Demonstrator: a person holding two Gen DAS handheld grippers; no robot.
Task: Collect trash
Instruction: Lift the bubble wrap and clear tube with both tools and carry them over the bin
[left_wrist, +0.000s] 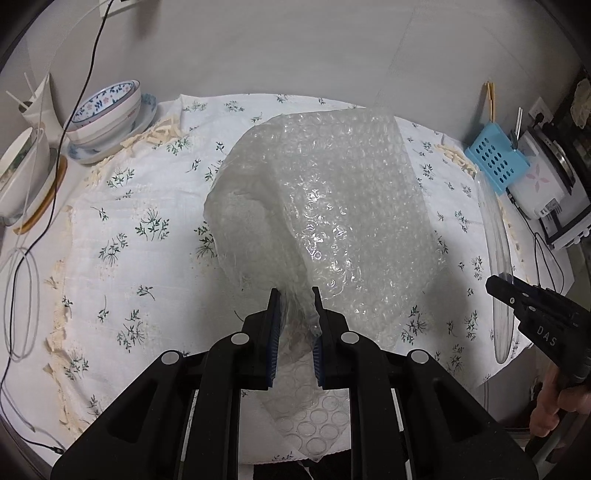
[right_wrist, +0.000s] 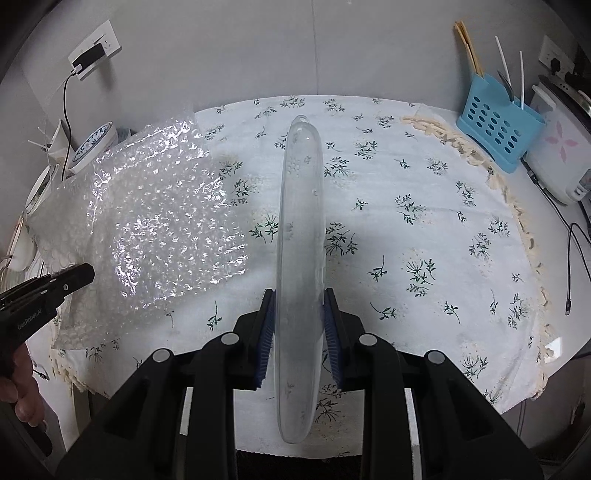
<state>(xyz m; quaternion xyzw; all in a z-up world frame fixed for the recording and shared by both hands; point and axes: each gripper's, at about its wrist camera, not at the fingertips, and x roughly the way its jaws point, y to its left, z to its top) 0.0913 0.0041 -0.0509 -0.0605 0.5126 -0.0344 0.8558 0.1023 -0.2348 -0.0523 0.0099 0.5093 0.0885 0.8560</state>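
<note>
The bubble wrap (left_wrist: 325, 206) hides much of the flowered tablecloth (left_wrist: 122, 229) beneath it, and its lower end runs behind the left gripper (left_wrist: 295, 295). Left of the bubble wrap, the white bowl (left_wrist: 18, 177) is cut by the picture's edge. Right of it, the rice cooker (left_wrist: 546, 184) is cut off too. The clear plastic piece (right_wrist: 301, 258) blurs the cloth behind it.

One bubble wrap sheet (left_wrist: 332, 206), one clear lid (right_wrist: 301, 258) — two grippers, one blue basket (right_wrist: 498, 129).
</note>
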